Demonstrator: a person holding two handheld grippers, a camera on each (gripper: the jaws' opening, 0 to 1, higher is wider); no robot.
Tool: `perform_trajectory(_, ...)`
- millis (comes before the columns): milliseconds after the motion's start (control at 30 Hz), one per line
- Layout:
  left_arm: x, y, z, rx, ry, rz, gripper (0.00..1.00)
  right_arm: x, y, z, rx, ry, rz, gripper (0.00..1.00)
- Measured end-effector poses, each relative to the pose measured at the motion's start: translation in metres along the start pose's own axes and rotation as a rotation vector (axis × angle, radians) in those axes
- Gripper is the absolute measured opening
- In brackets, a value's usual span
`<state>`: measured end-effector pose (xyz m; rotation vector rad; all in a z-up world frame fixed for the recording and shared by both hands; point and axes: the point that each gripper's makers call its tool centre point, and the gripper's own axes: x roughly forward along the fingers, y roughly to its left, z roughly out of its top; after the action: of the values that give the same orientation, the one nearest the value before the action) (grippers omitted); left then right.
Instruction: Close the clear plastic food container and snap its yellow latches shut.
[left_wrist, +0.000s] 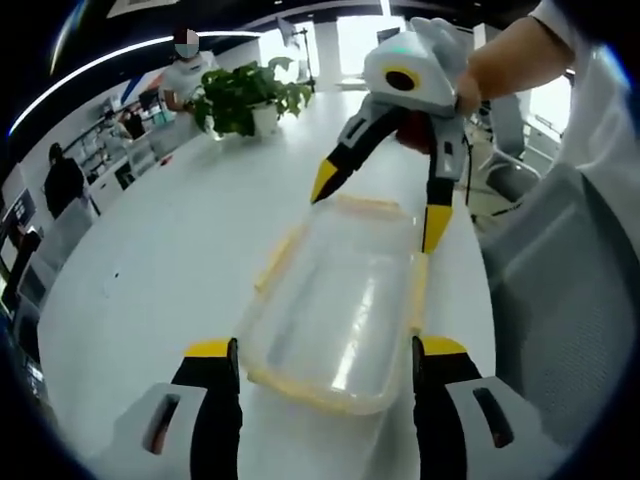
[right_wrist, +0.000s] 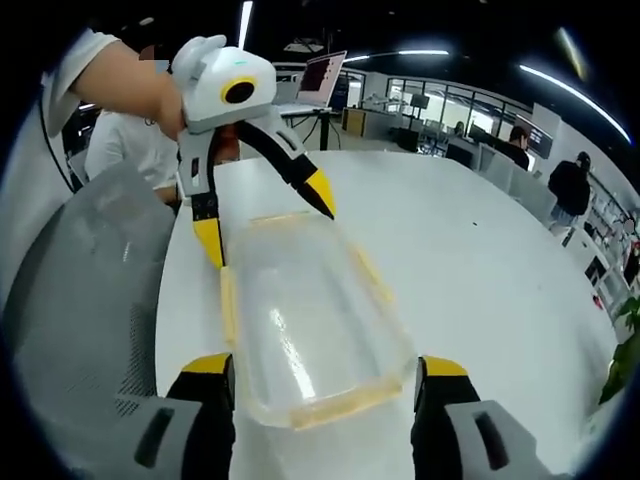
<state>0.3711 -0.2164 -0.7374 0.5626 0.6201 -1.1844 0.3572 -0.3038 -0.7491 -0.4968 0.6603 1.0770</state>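
Note:
A clear plastic food container (left_wrist: 335, 300) lies lengthwise on the white table (left_wrist: 170, 250), its lid resting on top. Yellow latches run along its sides (left_wrist: 278, 258) and ends. My left gripper (left_wrist: 325, 350) is open, one jaw on either side of the container's near end. In the left gripper view the right gripper (left_wrist: 378, 205) is open too, held by a hand and straddling the far end. In the right gripper view the same container (right_wrist: 305, 320) sits between the open right gripper's (right_wrist: 325, 365) jaws. The left gripper (right_wrist: 265, 215) spans its far end there.
A potted plant (left_wrist: 245, 95) stands at the table's far end. A grey mesh chair (left_wrist: 560, 290) is beside the table edge, seen also as the chair (right_wrist: 80, 300). A laptop (right_wrist: 325, 72) sits far back, and people stand around the office.

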Motion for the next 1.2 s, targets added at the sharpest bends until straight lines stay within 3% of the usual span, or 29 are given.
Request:
perform_trajectory(100, -0.001, 0.001, -0.002, -0.012, 0.011, 0.004, 0.75, 0.001, 0.000, 0.001, -0.002, -0.001, -0.002, 0.73)
perform_trajectory(767, 0.002, 0.001, -0.008, -0.002, 0.015, -0.008, 0.73, 0.004, 0.002, 0.004, -0.009, -0.005, 0.005, 0.72)
perform_trajectory(1200, -0.027, 0.006, -0.037, -0.023, 0.019, 0.006, 0.73, 0.029, 0.024, 0.030, -0.030, -0.007, 0.029, 0.72)
